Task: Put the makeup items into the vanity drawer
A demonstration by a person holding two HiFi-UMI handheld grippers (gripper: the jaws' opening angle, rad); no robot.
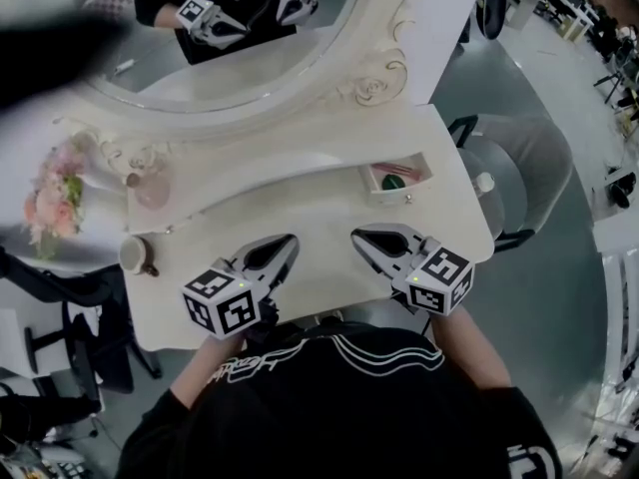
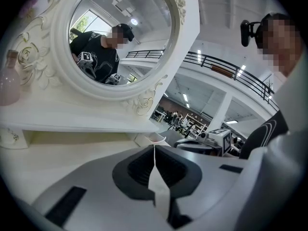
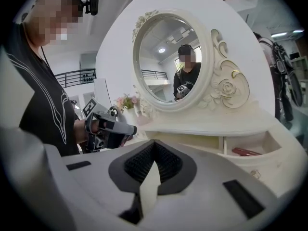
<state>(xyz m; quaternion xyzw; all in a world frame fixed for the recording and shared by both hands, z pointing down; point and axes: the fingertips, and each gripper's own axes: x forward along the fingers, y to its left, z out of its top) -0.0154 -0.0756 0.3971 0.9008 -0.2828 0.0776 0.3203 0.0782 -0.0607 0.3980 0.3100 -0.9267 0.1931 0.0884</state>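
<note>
The small vanity drawer (image 1: pixel 406 196) stands pulled out at the right of the white vanity top (image 1: pixel 329 277). A pink-red makeup stick (image 1: pixel 399 171) and a green item (image 1: pixel 392 182) lie inside it. In the right gripper view the drawer (image 3: pixel 269 152) shows the red stick (image 3: pixel 246 151). My left gripper (image 1: pixel 292 239) and right gripper (image 1: pixel 356 235) hover side by side over the front of the top, tips pointing toward the mirror. Both are shut with nothing between the jaws; the pads meet in the left gripper view (image 2: pixel 154 148) and the right gripper view (image 3: pixel 154 143).
An oval mirror (image 1: pixel 230 48) in a carved white frame rises at the back. A pink perfume bottle (image 1: pixel 152 188), a flower bunch (image 1: pixel 57 193) and a small cup (image 1: pixel 135 255) stand at the left. A grey chair (image 1: pixel 524 173) sits beyond the right edge.
</note>
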